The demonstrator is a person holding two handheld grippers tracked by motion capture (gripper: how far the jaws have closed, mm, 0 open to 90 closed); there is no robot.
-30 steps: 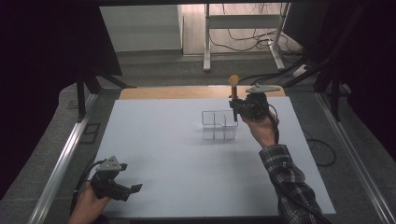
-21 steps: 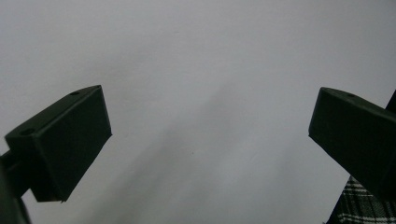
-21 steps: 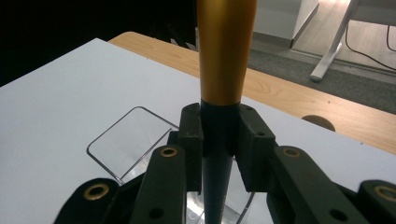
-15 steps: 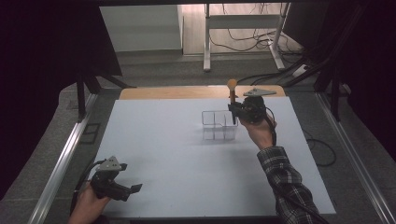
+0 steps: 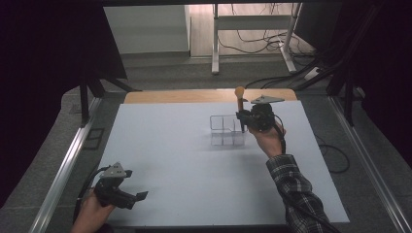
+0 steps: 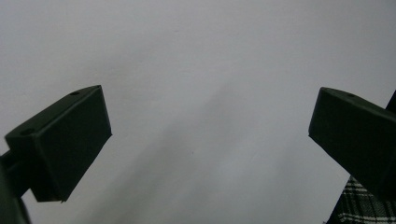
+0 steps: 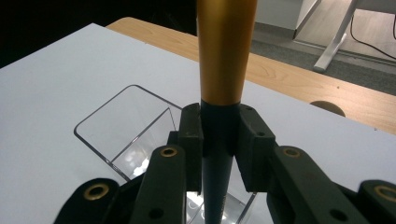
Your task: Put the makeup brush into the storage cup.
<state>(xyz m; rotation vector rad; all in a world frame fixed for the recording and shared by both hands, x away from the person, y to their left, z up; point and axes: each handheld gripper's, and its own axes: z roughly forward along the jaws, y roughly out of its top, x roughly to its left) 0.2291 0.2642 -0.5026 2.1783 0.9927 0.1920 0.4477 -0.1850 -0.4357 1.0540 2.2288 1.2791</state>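
I have the right gripper point(image 7: 219, 135) clamped on the stiff, slick screwdriver point(image 7: 225, 51) at its dark shaft below the orange handle, upright over the clear organizer point(image 5: 224, 130), centre frame.

Dim, evenly lit frames; soft shadows, dark surroundings.

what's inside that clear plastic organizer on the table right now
The clear organizer looks empty in the high view. The right gripper holds a gold-handled tool upright above one compartment, its dark lower end pointing down into it. The gripper hides where the tip ends.
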